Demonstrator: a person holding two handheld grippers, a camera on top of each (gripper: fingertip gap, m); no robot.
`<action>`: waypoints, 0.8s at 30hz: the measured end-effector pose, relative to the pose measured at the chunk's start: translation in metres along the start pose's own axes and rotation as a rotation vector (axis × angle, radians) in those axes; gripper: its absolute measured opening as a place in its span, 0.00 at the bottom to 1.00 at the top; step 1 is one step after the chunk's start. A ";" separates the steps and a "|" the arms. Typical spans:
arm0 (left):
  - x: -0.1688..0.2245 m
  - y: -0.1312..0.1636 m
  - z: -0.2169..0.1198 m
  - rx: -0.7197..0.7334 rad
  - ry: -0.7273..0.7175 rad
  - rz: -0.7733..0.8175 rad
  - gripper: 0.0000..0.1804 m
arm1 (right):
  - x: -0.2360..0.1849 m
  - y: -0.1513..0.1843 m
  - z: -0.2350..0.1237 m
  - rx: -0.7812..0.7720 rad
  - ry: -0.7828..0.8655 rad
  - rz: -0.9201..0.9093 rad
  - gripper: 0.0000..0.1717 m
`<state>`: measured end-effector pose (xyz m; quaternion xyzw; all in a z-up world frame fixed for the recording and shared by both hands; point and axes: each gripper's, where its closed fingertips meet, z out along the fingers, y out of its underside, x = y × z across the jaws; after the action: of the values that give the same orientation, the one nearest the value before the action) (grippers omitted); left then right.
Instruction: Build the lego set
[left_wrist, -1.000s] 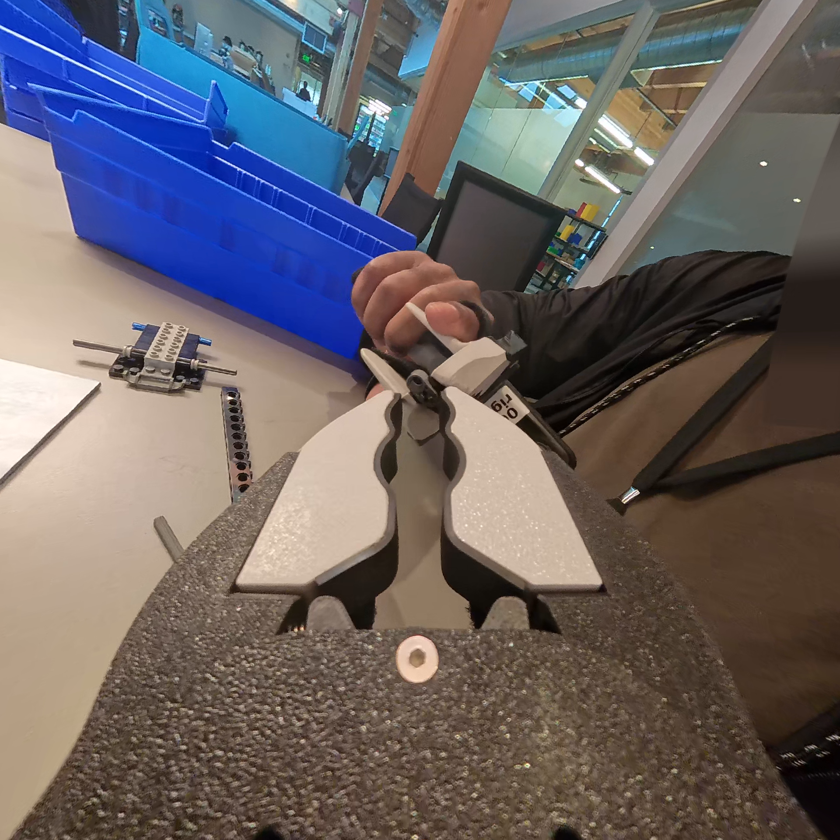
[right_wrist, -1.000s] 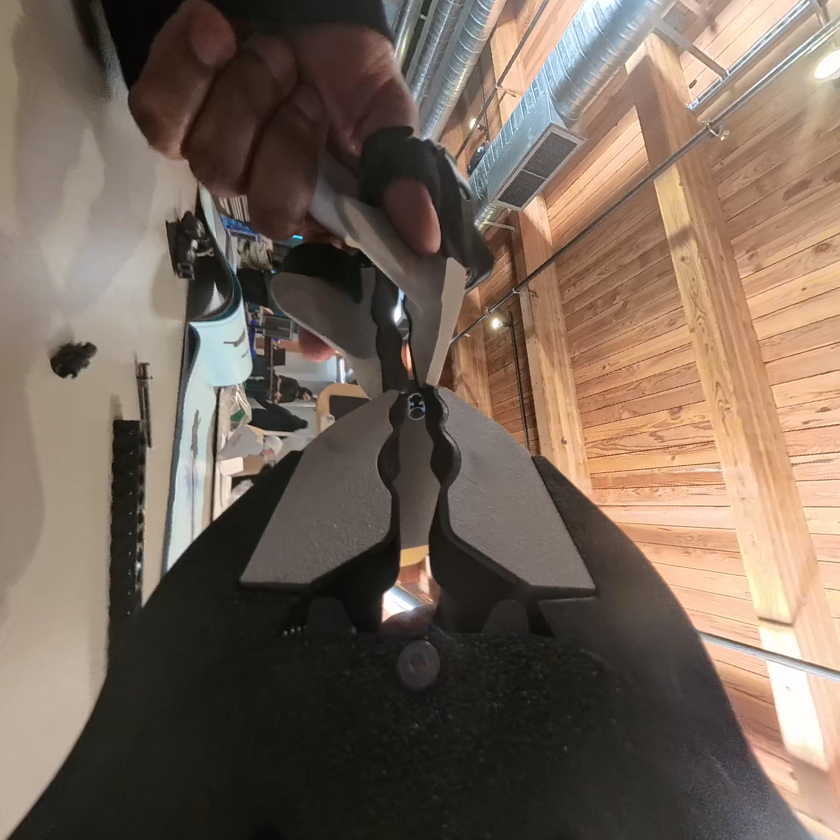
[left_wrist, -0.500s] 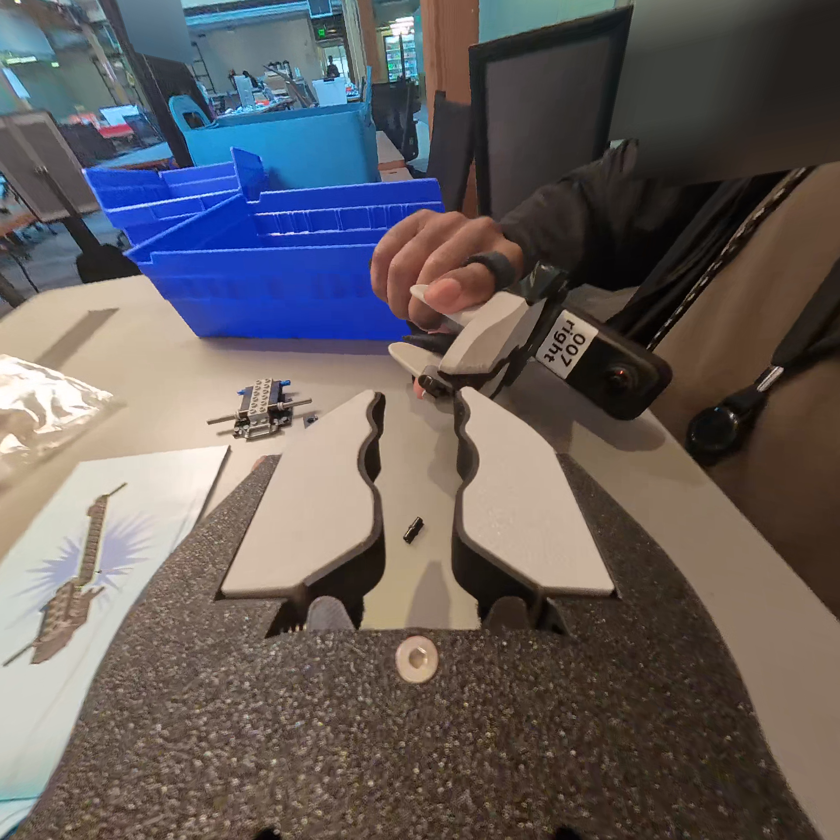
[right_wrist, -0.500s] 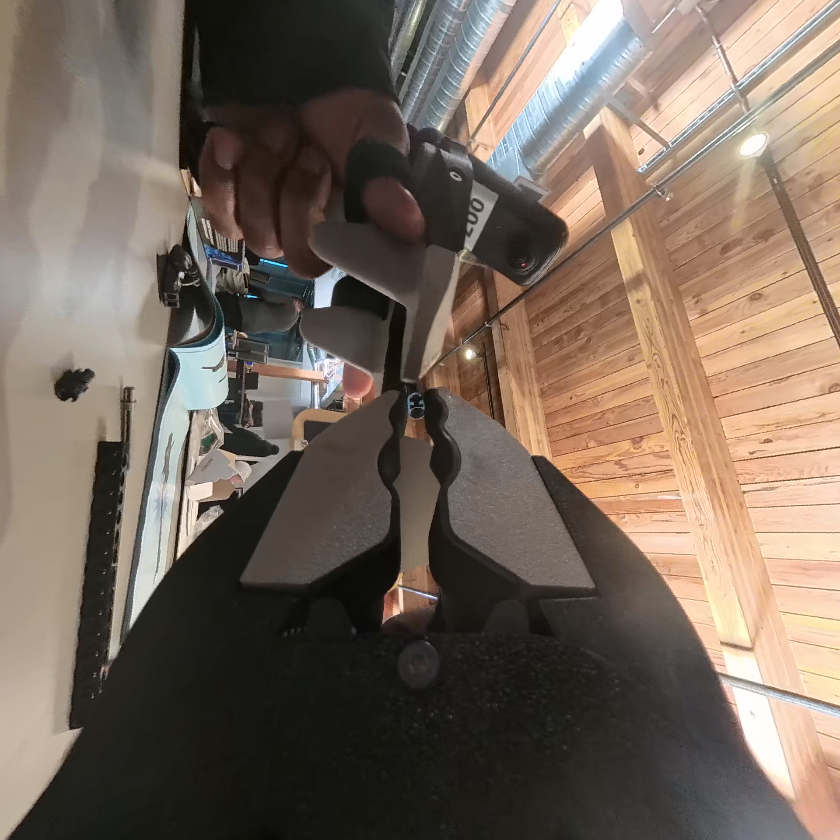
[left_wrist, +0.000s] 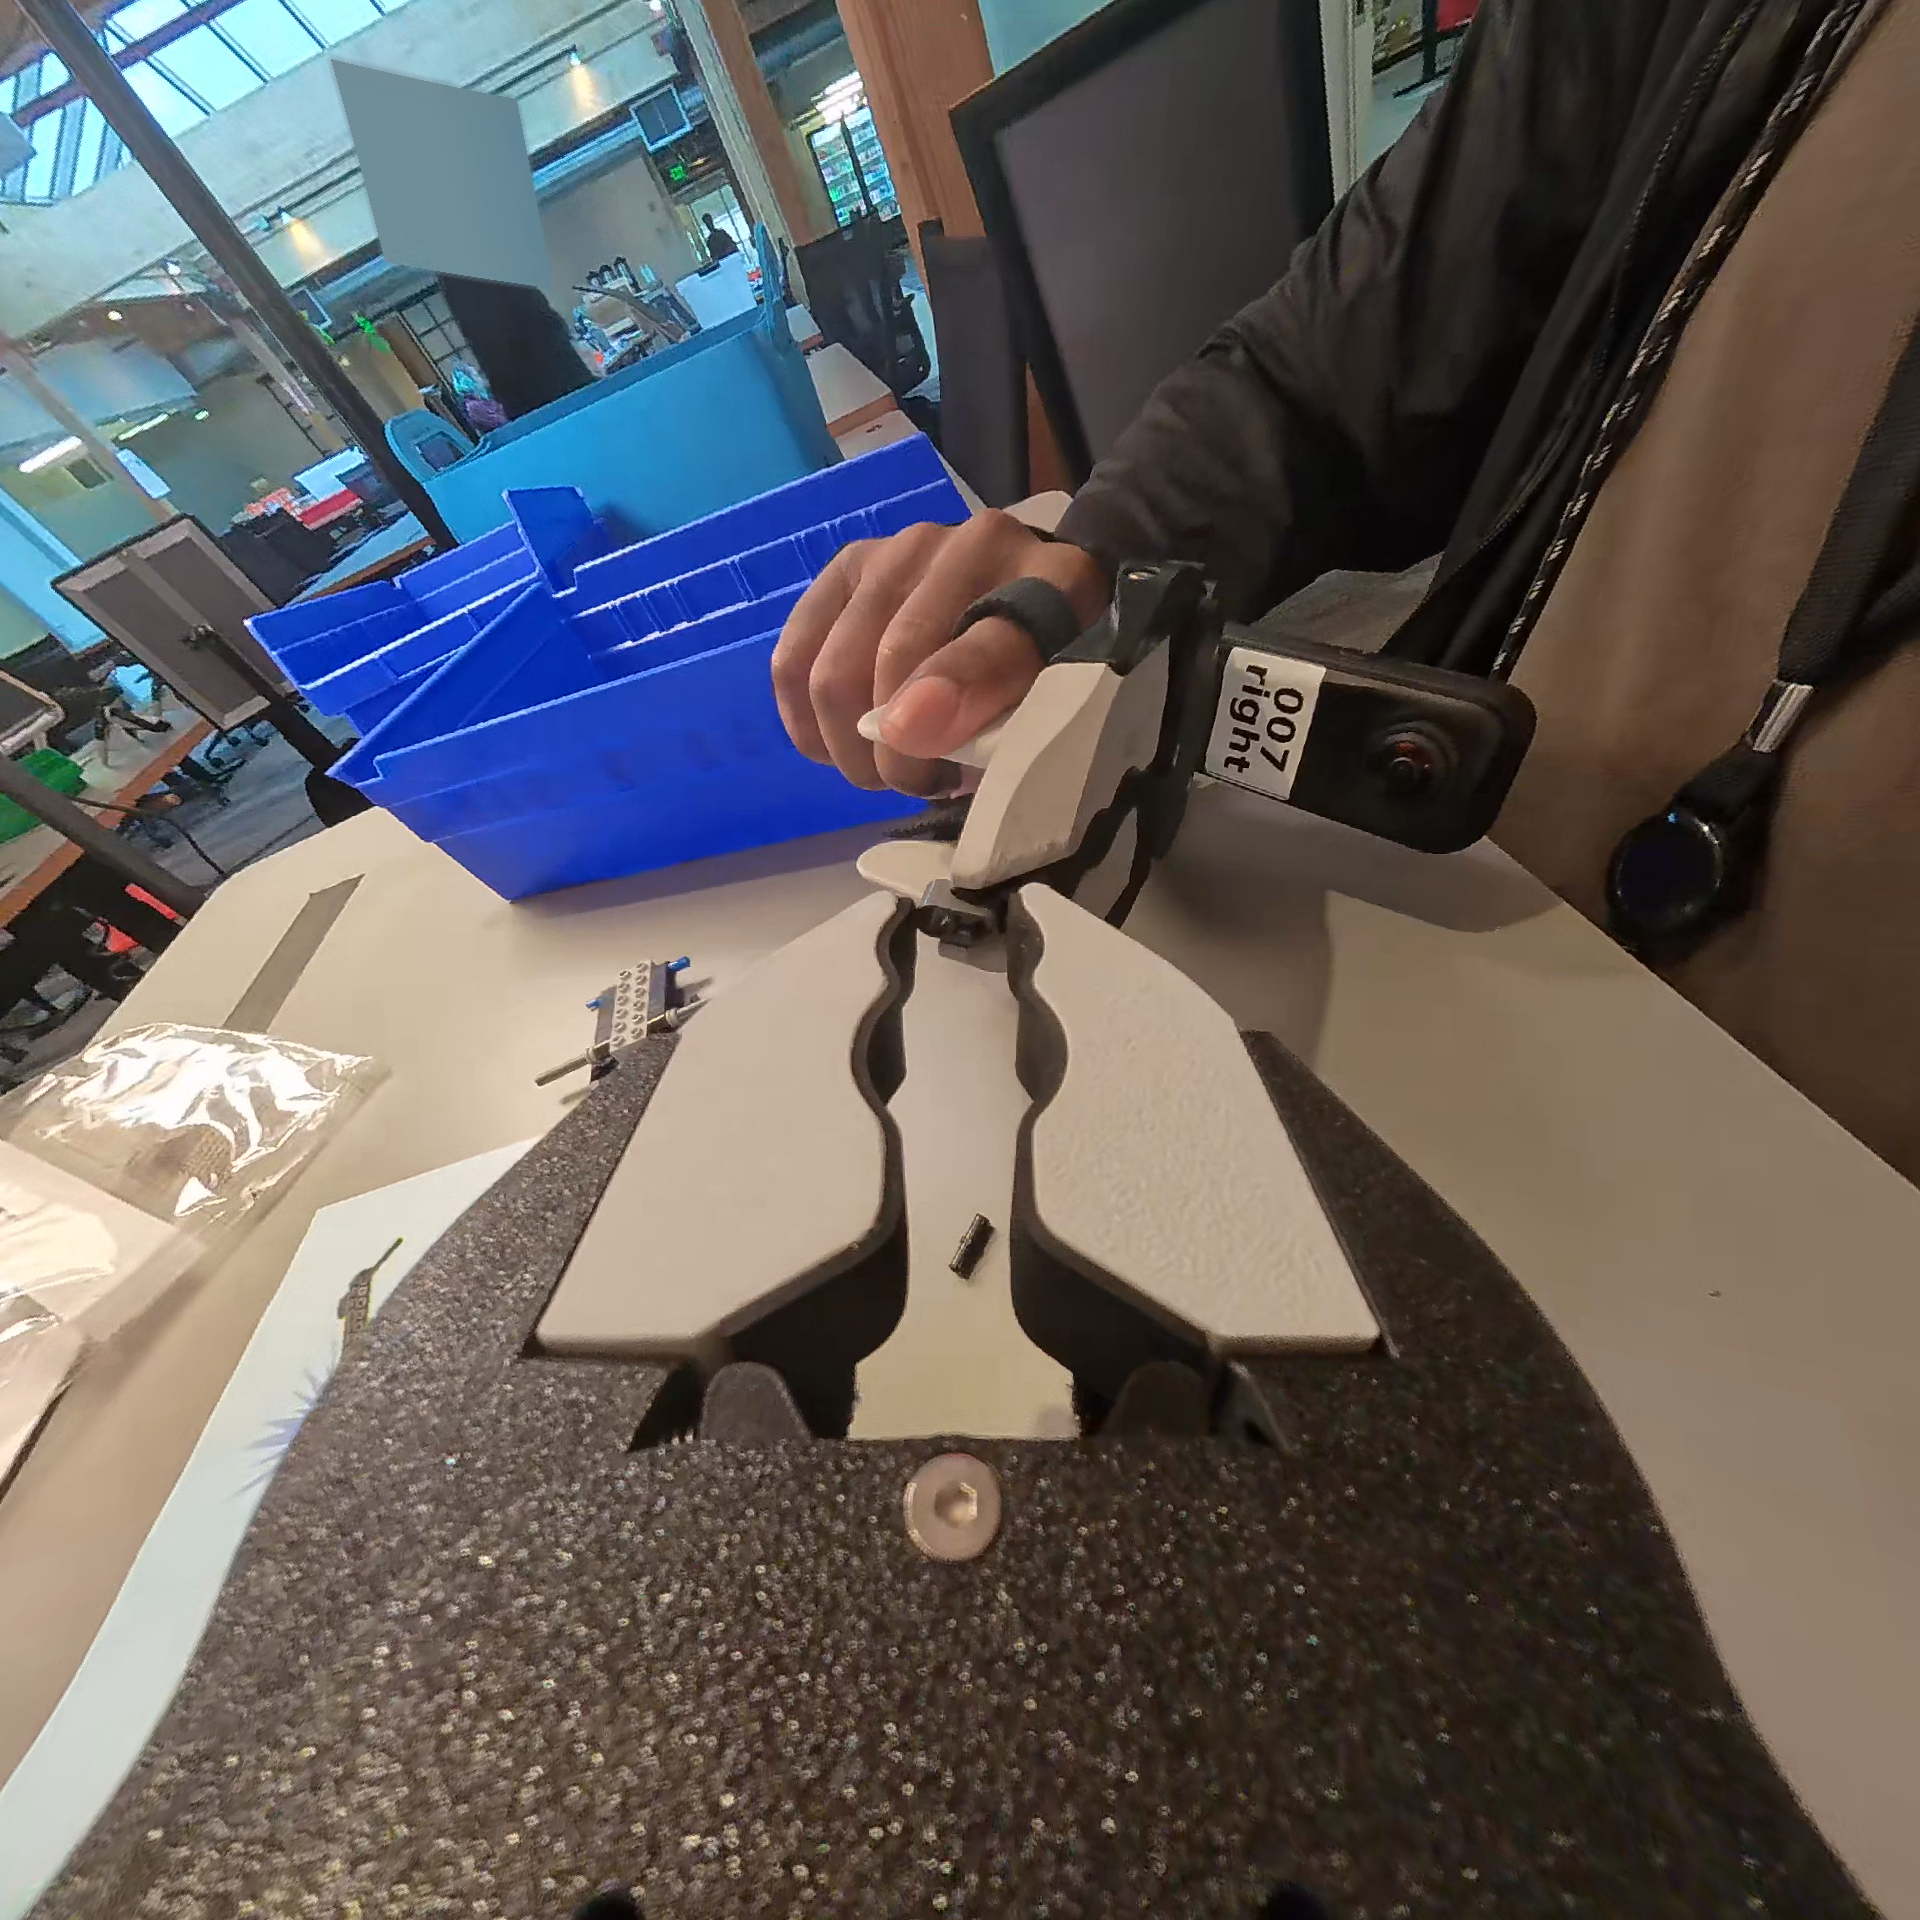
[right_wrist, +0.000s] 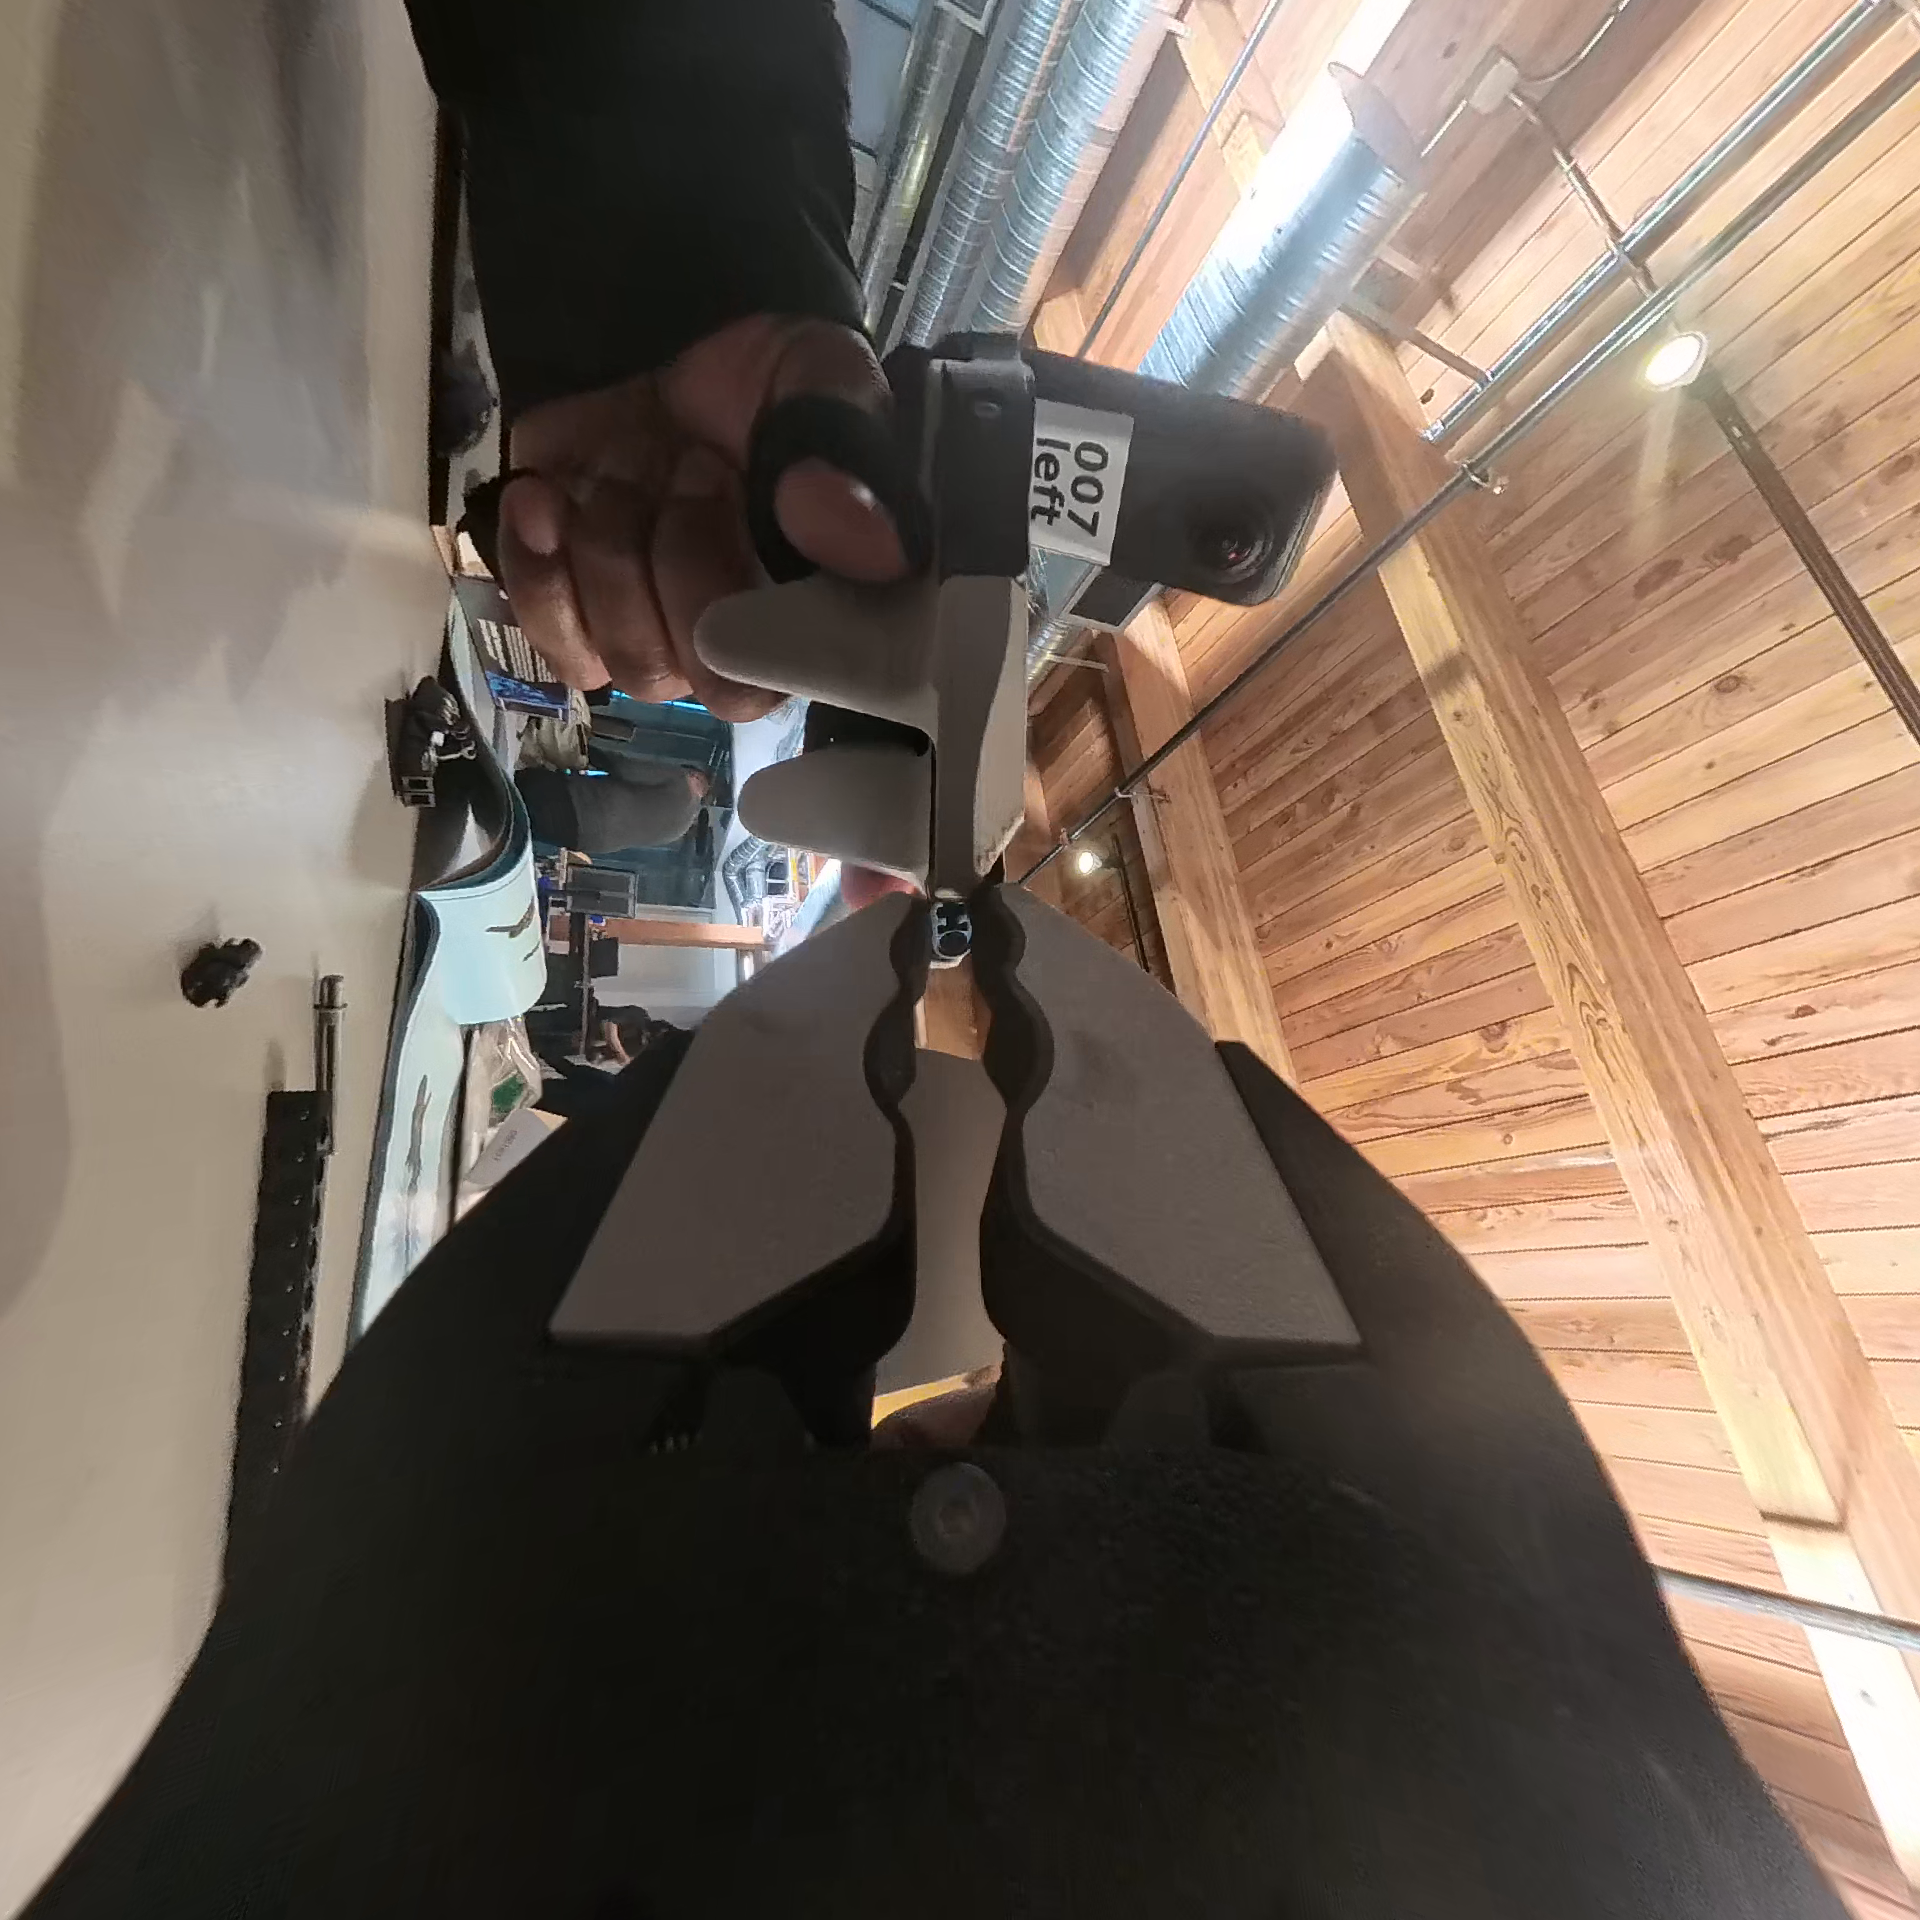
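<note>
Gripping 1 small grey connector piece (left_wrist: 951, 920) from opposite sides, both grippers (left_wrist: 956, 914) (right_wrist: 948, 928) stand narrow, its long axis unclear.

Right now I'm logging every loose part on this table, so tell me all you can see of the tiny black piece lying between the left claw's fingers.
The tiny black cylindrical pin looks like dull plastic, short and slim. It lies flat on the pale grey tabletop, tilted a little off the fingers' line. It sits below the left claw, in the open slot between its grey fingers, nearer the right finger and well back from the tips. Nothing visibly touches it but the table.
</note>
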<state>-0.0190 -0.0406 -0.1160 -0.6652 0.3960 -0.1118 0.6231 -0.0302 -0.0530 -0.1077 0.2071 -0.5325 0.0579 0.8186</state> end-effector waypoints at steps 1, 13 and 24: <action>0.000 -0.001 0.000 0.002 -0.004 0.007 0.09 | 0.000 0.000 0.000 -0.001 -0.001 0.015 0.05; -0.028 -0.015 -0.015 0.029 -0.232 0.166 0.09 | -0.013 0.024 0.006 -0.147 -0.372 1.203 0.07; -0.022 -0.017 -0.007 0.019 -0.251 0.262 0.09 | 0.008 0.015 0.004 0.057 -0.647 2.164 0.13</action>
<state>-0.0315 -0.0325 -0.0911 -0.6106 0.3974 0.0507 0.6831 -0.0351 -0.0420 -0.0950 -0.3391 -0.6175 0.6922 0.1568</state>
